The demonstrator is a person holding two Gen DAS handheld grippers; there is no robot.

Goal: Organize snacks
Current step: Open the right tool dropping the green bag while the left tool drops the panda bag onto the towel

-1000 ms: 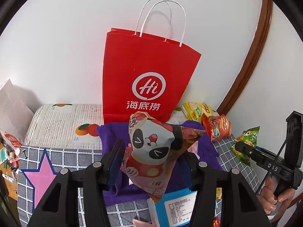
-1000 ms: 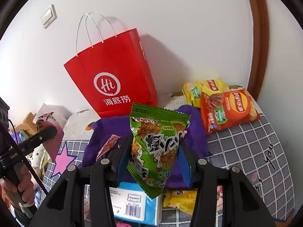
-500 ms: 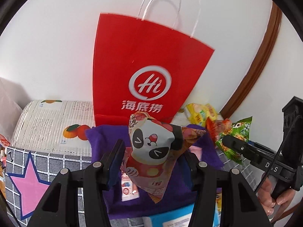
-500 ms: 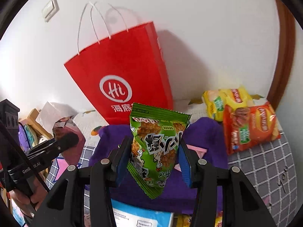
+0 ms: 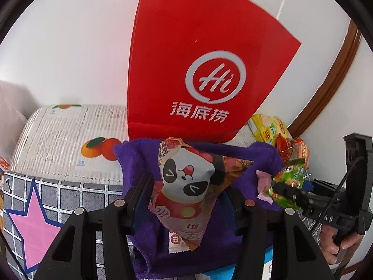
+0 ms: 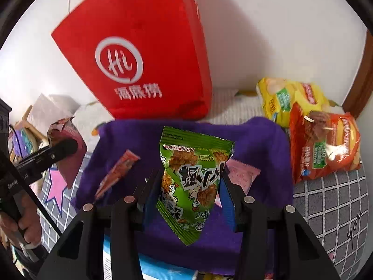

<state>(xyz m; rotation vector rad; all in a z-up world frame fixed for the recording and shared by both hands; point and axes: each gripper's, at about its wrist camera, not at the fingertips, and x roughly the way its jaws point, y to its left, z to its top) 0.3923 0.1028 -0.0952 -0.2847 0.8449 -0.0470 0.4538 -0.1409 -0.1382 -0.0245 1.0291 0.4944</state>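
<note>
My left gripper (image 5: 190, 192) is shut on a panda-print snack pack (image 5: 186, 182), held above a purple cloth (image 5: 144, 163). My right gripper (image 6: 190, 186) is shut on a green snack pack (image 6: 191, 182), also above the purple cloth (image 6: 261, 144). A tall red paper bag (image 5: 205, 65) with a white logo stands upright against the wall just behind the cloth; it also shows in the right wrist view (image 6: 144, 51). The right gripper with its green pack (image 5: 289, 182) shows at the right of the left wrist view. The left gripper (image 6: 58, 151) shows at the left of the right wrist view.
Yellow (image 6: 286, 98) and orange (image 6: 326, 144) chip bags lie at the right by the wall. A red stick snack (image 6: 119, 172) and a pink wrapped snack (image 6: 242, 177) lie on the cloth. A blue-white box (image 6: 160, 268) lies below it. A checked mat with a pink star (image 5: 35, 221) covers the surface.
Both grippers have moved forward toward the red bag with their packs, so the bag looks much larger. Both stay shut on their packs.
</note>
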